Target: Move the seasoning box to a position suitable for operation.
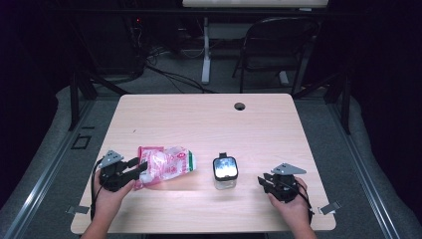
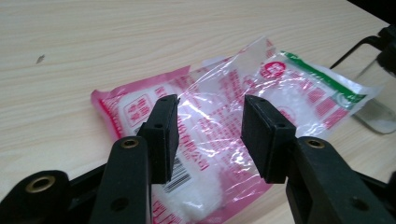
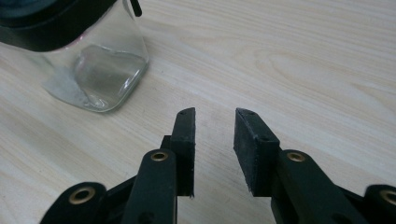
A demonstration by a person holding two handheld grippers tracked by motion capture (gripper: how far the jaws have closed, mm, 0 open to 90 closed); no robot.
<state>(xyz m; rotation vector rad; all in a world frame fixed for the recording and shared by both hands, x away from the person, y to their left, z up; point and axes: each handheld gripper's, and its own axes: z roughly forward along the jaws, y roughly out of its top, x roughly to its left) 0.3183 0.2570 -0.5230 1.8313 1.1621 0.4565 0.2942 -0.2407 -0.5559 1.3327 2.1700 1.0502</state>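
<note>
wood surface: pale wood-grain table, seen from above, with a small round hole near its far edge.
pink-and-clear plastic bag: a crinkled bag with white contents, red print and a green stripe, lying flat on the near left part of the table; a barcode shows at its near end in the left gripper view.
left hand-held gripper: the left hand-held gripper, held in the person's left hand at the near left edge, points at the near end of the bag. its two black jaws stand partly open, with the bag lying between and beneath them. in the left gripper view the pads are spread on either side of the shiny film and do not pinch it; whether a jaw tip brushes the plastic cannot be told.
glass jar: a small square clear jar with a black rim stands upright near the middle of the table, to the right of the bag and apart from it. in the right gripper view it sits up and to the left of the jaws.
right hand-held gripper: the right hand-held gripper, in the person's right hand at the near right, points toward the jar but stays clear of it. its jaws are partly open with bare table between them; it holds nothing.
</note>
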